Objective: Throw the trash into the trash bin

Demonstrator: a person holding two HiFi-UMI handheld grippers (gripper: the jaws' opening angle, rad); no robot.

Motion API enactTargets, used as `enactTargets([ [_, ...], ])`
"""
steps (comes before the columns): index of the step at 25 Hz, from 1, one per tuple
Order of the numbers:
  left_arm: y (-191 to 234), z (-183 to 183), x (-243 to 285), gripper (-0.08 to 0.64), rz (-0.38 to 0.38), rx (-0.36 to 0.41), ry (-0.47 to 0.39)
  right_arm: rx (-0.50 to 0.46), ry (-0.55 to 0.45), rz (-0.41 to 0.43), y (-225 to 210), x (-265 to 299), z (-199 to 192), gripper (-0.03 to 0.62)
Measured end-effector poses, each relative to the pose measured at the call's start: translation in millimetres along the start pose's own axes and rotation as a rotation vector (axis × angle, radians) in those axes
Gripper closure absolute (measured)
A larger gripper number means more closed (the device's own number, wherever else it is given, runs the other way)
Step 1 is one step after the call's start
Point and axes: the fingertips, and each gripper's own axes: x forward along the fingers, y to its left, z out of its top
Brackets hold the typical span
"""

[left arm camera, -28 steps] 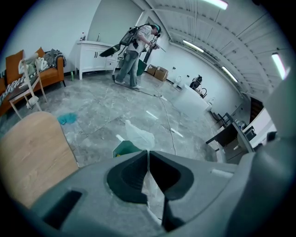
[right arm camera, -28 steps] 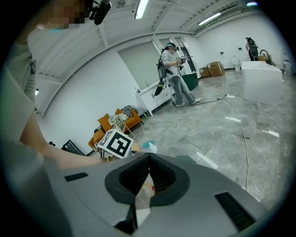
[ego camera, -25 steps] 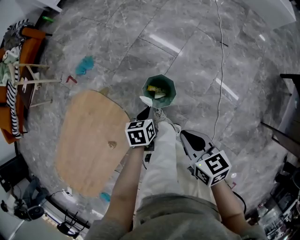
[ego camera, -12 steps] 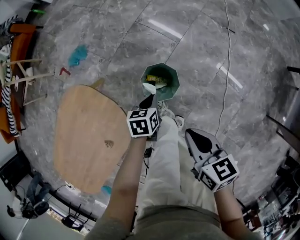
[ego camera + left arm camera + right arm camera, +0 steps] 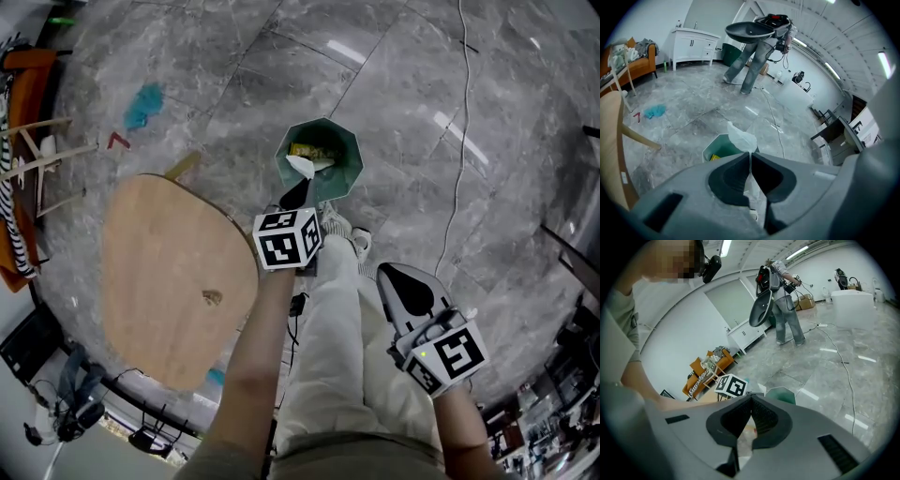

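White tissue [image 5: 300, 167] pinched in L claw [image 5: 298, 191], tilted down above bin [image 5: 352, 150] rim.

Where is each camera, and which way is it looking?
Head view: on the person's head, looking steeply down at the floor, bin and table; arms, legs, left gripper and right gripper show.
Left gripper view: on the left gripper, looking along its jaws, shut on trash, toward the bin; mostly its jaws show.
Right gripper view: on the right gripper, looking past its shut jaws at the left cube and bin; an arm and shirt show.
Shared: all three see the bin.
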Motion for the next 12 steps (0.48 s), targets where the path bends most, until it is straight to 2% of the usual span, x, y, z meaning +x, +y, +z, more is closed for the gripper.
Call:
enactTargets([
  [12,-2,-14,28,0.537,-0.03,0.011,0.049,0.037,0.017,0.001,-8,13,-10,0.584],
])
